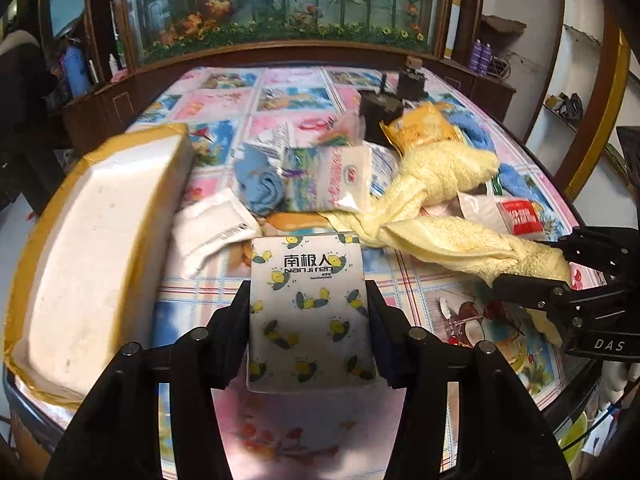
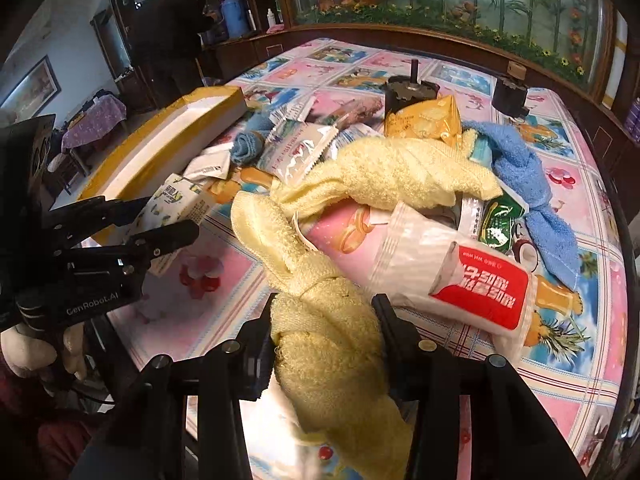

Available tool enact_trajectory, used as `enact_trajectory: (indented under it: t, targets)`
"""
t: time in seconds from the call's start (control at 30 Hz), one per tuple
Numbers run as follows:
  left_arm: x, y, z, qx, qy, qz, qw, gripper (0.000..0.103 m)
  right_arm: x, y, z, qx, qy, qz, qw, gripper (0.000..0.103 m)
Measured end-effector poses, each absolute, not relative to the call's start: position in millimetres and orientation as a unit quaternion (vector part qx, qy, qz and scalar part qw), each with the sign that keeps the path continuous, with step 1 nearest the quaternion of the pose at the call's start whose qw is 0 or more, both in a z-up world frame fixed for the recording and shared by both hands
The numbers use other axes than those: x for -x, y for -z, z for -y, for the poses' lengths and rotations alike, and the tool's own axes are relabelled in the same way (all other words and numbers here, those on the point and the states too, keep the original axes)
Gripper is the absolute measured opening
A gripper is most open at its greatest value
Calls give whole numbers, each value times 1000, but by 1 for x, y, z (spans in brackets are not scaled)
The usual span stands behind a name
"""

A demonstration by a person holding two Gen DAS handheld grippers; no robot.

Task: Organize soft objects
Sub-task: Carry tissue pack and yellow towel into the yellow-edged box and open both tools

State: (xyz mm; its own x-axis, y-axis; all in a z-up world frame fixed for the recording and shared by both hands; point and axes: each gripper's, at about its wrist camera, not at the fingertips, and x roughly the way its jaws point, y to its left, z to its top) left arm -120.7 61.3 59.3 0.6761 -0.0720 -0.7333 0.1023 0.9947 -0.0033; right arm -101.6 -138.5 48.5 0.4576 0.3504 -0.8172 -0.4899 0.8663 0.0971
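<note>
My left gripper (image 1: 308, 300) is shut on a white tissue pack (image 1: 310, 304) printed with yellow bees, held just above the tablecloth. From the right wrist view the same pack (image 2: 176, 204) sits in the left gripper (image 2: 168, 216) at the left. My right gripper (image 2: 326, 312) is shut on one end of a twisted yellow towel (image 2: 320, 344); the towel (image 1: 436, 208) stretches across the pile toward the right gripper (image 1: 532, 268). A blue cloth (image 1: 260, 184) lies rolled in the pile, a blue towel (image 2: 536, 184) to the right.
A white foam box (image 1: 100, 248) with a yellow taped rim stands at the left. Wet-wipe packs (image 2: 476, 284), a yellow snack bag (image 1: 420, 126) and two dark cylinders (image 1: 380, 108) crowd the far right of the flowered tablecloth (image 1: 280, 92). A person (image 2: 168, 20) stands beyond the table.
</note>
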Motion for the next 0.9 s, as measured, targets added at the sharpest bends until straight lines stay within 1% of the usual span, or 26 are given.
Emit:
enact_trajectory:
  t: [0.13, 0.27, 0.5, 0.7, 0.9]
  targets:
    - [131, -93, -89, -27, -3, -350, 936, 51, 111, -84, 125, 59, -277, -430, 857, 46]
    - [137, -119, -117, -37, -50, -311, 948, 51, 109, -118, 104, 19, -322, -404, 856, 46]
    - [125, -134, -154, -54, -101, -289, 951, 51, 80, -156, 49, -36, -377, -389, 840, 46]
    - [99, -133, -179, -70, -126, -284, 948, 51, 31, -157, 4, -117, -403, -411, 809, 46]
    - [68, -121, -203, -69, -139, -294, 943, 51, -20, -124, -45, -149, -398, -453, 784, 46]
